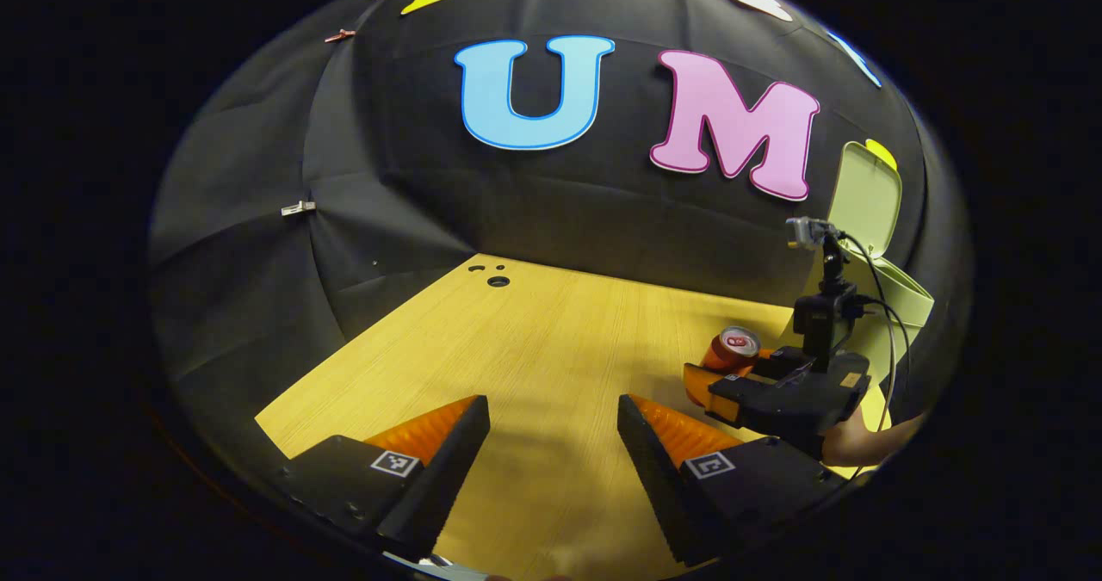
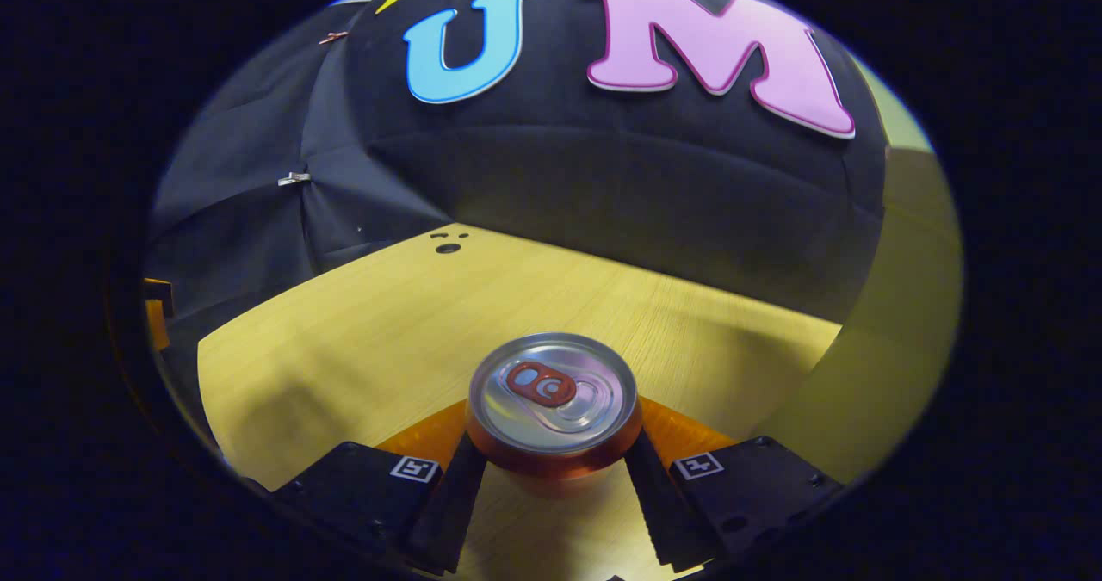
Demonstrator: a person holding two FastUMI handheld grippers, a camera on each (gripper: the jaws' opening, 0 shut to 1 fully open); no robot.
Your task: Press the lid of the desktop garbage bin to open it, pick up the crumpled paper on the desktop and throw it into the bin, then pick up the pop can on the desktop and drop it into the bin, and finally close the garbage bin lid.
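The right gripper point(image 2: 555, 478) is clamping both fingers on the upright orange pop can with a silver top point(image 2: 553, 409) above the yellow wooden desktop point(image 1: 551, 349), near the pale green bin point(image 1: 900, 293) with its lid point(image 1: 865, 198) raised, while the left gripper point(image 1: 551, 452) is hovering spread wide, holding nothing.

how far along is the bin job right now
Done: the garbage bin stands with its lid up, and I see no crumpled paper on the desktop, so it is probably binned. In hand: the right claw grips the pop can. Left: drop the can in, close the lid.
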